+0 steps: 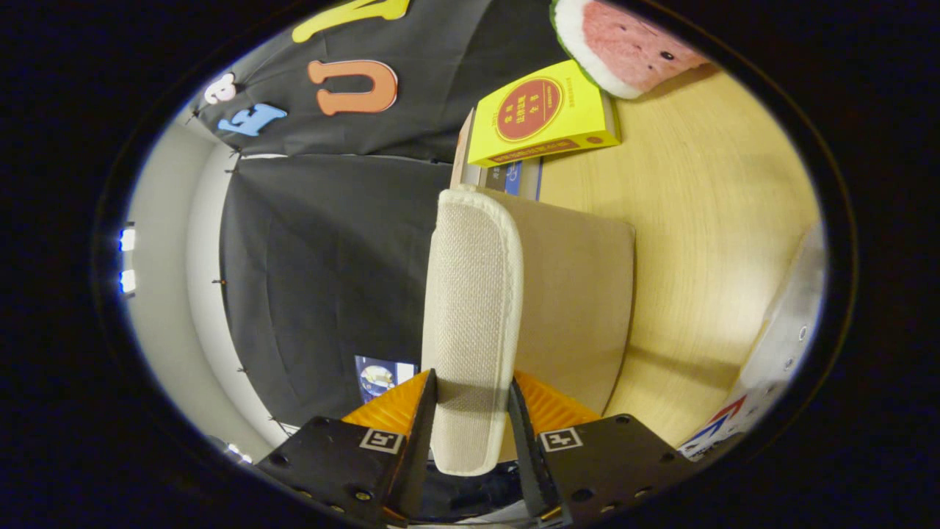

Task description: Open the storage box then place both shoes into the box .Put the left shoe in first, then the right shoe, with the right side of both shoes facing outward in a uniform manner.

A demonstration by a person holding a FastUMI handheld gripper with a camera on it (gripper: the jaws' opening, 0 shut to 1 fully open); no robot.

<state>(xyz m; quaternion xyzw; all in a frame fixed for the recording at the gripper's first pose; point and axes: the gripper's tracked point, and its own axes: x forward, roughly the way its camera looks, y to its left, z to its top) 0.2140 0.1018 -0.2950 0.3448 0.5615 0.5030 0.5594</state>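
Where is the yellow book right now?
In the gripper view, the yellow book lies on the wooden table, beyond the beige box lid clamped between the jaws of the gripper. It sits just beside the watermelon toy.

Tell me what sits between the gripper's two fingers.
In the gripper view, the beige fabric lid of the storage box stands edge-on between the fingers of the gripper, which press on it from both sides.

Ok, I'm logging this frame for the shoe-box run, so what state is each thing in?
Gripper: jaws shut on the fabric lid's edge.
Fabric lid: lifted, standing edge-on between the jaws.
Yellow box: closed, lying on stacked books beyond the lid.
Watermelon cushion: resting on the wooden table.
White shoe: on the table, not yet packed.
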